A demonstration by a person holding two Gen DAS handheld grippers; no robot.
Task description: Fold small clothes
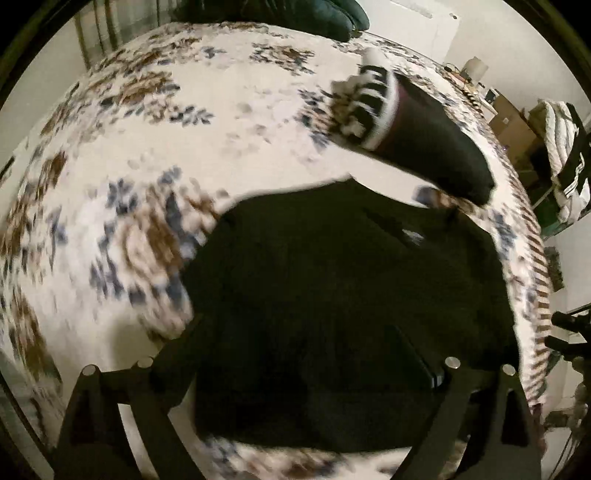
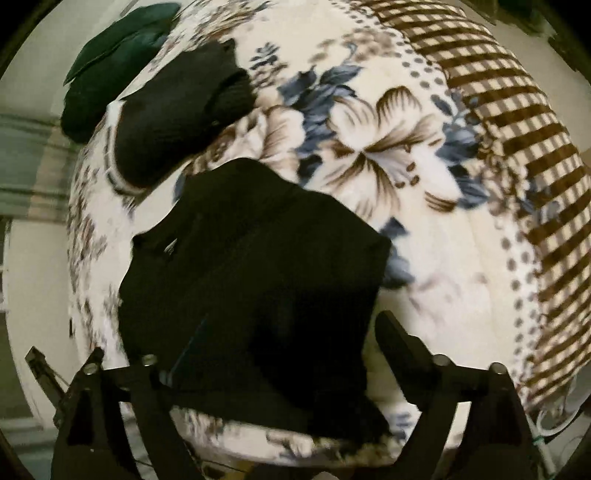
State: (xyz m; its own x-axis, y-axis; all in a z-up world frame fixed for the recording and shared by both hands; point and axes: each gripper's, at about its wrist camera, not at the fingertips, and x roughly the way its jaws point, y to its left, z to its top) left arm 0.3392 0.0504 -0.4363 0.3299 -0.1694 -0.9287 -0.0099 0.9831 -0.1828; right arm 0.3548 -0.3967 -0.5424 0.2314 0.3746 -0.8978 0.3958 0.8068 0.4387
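From my left tool (image 1: 295,354) I look down on a black garment (image 1: 347,273) spread on a bed covered by a floral blanket (image 1: 129,147). The tool's two fingers (image 1: 177,354) stand wide apart, with the near part of the garment between them. Beyond it lies a black sock (image 1: 436,147) with a striped cuff. A dark green cushion (image 1: 325,14) sits at the far edge. The picture is blurred.
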